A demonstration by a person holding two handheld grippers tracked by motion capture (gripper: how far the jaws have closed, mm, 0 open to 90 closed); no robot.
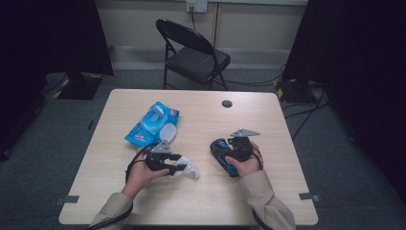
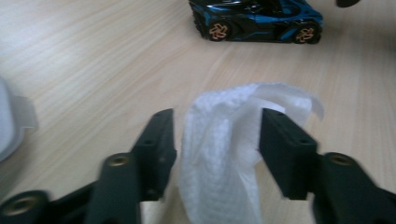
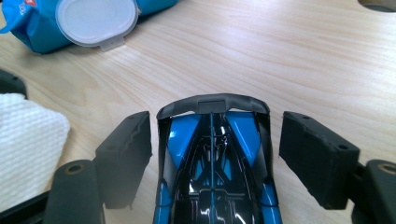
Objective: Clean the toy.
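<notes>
We seem to be at the start of wiping the toy car (image 1: 224, 155) with a wet wipe (image 1: 187, 167). One wipe is already out of the pack, but we think the rubbing itself is yet to come. The left tongs (image 2: 217, 140) stand apart, with the wipe loose between the jaws; one jaw touches it, yet nothing pinches it. The wipe lies just beside the car, on the side of our left hand (image 1: 139, 175). The right tongs (image 3: 215, 154) are apart too, one jaw on each side of the car, with a gap on both sides, so the car is not clamped. Past the wipe, farther from the car, lies the blue wipe pack (image 1: 152, 123) with its white lid (image 3: 96, 21) flipped open. The bench (image 1: 268, 201) is pale wood with a small dark round cap (image 1: 227, 103) beyond the car. Behind the bench stands a black folding chair (image 1: 194, 55) on grey carpet (image 1: 335, 158), with cables (image 1: 306, 112) and dark curtains (image 1: 43, 36) at the sides.
</notes>
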